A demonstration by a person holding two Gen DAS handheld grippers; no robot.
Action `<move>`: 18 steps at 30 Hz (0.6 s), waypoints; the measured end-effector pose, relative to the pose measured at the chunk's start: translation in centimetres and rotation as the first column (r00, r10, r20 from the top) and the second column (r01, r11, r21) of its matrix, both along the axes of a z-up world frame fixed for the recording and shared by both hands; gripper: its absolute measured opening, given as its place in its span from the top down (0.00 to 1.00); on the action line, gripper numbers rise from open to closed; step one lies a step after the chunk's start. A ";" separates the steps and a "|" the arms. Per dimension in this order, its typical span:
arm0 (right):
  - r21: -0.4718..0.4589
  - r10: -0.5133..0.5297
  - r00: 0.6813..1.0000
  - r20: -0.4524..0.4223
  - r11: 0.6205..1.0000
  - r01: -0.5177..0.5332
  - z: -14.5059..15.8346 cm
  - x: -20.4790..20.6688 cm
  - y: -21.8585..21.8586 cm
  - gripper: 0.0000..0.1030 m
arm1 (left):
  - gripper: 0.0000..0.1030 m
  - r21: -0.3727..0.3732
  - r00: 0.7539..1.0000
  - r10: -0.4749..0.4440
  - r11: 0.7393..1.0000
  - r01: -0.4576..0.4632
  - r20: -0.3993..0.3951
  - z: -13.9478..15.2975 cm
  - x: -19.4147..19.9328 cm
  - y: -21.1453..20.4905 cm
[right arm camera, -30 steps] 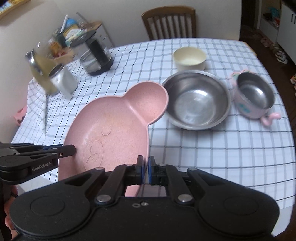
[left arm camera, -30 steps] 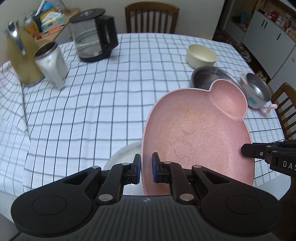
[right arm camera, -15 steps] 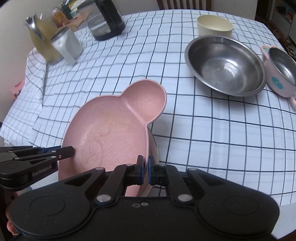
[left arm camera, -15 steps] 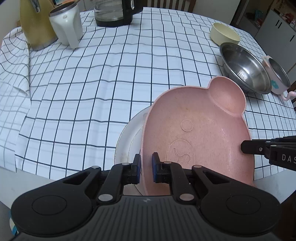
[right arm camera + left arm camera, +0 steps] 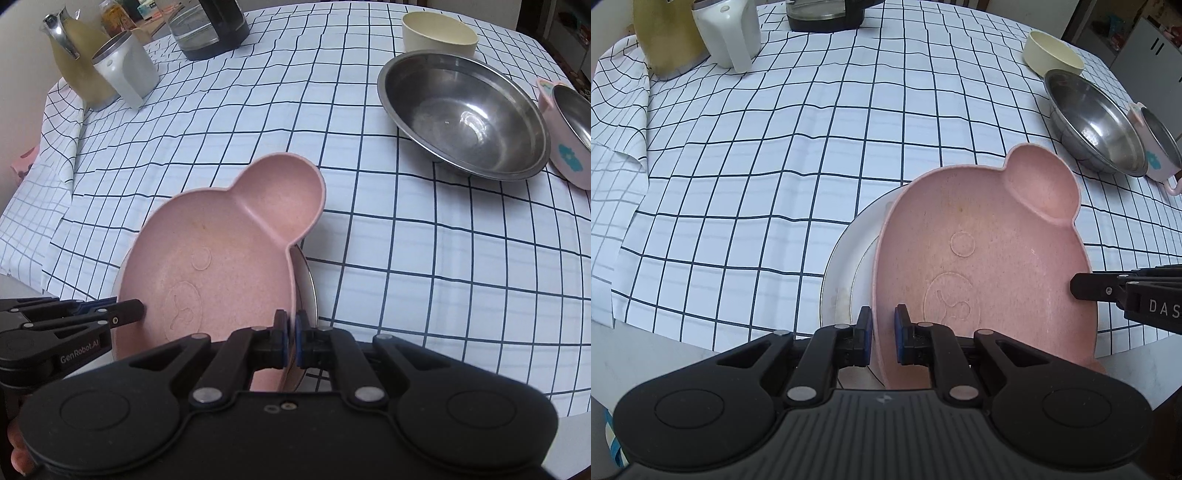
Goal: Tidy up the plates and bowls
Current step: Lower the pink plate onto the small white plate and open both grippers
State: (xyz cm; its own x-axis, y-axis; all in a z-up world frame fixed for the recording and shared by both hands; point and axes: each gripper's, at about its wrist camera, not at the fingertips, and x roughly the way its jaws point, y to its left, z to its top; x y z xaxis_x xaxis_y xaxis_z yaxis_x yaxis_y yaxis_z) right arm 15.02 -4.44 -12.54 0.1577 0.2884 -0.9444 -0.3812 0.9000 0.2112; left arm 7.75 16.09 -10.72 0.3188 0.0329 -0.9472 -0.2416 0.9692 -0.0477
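The pink bear-shaped plate (image 5: 982,258) had come down over the white plate (image 5: 846,266) near the table (image 5: 757,166) edge since a second earlier, so stacking looked nearly done. The left gripper (image 5: 883,336) and right gripper (image 5: 291,341) each pinched its opposite rims, jaws nearly closed.

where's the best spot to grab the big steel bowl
Take the wide stainless steel bowl by its thin flared rim at the near edge, jaws straddling the wall from above. The cream bowl behind and pink cup on its right crowd those sides.
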 end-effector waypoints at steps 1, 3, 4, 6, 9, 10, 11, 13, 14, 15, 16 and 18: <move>-0.001 0.001 1.000 0.000 1.000 -0.001 -0.1 0.0 0.0 0.94 | 0.89 -0.002 1.000 0.003 1.000 -0.003 -0.001 -0.1 0.1 0.0; -0.002 0.001 1.000 0.000 1.000 -0.001 -0.2 0.1 0.1 0.94 | 0.89 -0.006 1.000 0.010 1.000 -0.010 0.000 -0.2 0.2 0.1; -0.005 0.007 1.000 0.006 1.000 -0.007 -0.2 0.2 0.2 0.94 | 0.89 -0.008 1.000 0.014 1.000 -0.014 0.000 -0.2 0.3 0.2; -0.003 0.006 1.000 0.007 1.000 -0.006 -0.2 0.3 0.3 0.94 | 0.89 -0.010 1.000 0.015 1.000 -0.015 -0.001 -0.3 0.5 0.3; -0.004 0.003 1.000 0.007 1.000 -0.003 -0.3 0.6 0.3 0.94 | 0.89 -0.021 1.000 0.016 1.000 -0.016 -0.009 -0.6 0.8 0.4; -0.005 0.003 1.000 0.007 1.000 -0.003 -0.3 0.6 0.4 0.94 | 0.89 -0.029 1.000 0.015 0.999 -0.015 -0.014 -0.8 1.0 0.5; -0.006 0.003 1.000 0.005 1.000 -0.003 -0.3 0.7 0.4 0.93 | 0.89 -0.037 1.000 0.018 0.999 -0.018 -0.020 -1.0 1.0 0.6; -0.003 -0.004 1.000 -0.004 1.000 0.004 -0.4 0.9 0.3 0.93 | 0.89 -0.045 1.000 0.015 0.999 -0.017 -0.026 -1.3 1.1 0.5; -0.009 -0.004 1.000 -0.006 1.000 0.004 -0.4 1.0 0.3 0.93 | 0.89 -0.040 1.000 0.014 0.999 -0.015 -0.025 -1.3 1.1 0.4; -0.014 -0.001 1.000 -0.005 1.000 0.001 -0.4 1.0 0.3 0.93 | 0.89 -0.033 1.000 0.008 0.999 -0.009 -0.022 -1.2 1.1 0.2; -0.015 0.003 1.000 -0.004 1.000 -0.003 -0.4 1.0 0.3 0.93 | 0.89 -0.027 1.000 0.001 1.000 -0.002 -0.019 -1.1 1.1 0.0; -0.015 0.006 1.000 -0.010 1.000 -0.006 -0.5 1.0 0.1 0.90 | 0.89 -0.022 1.000 -0.003 1.000 0.002 -0.019 -1.1 1.3 -0.2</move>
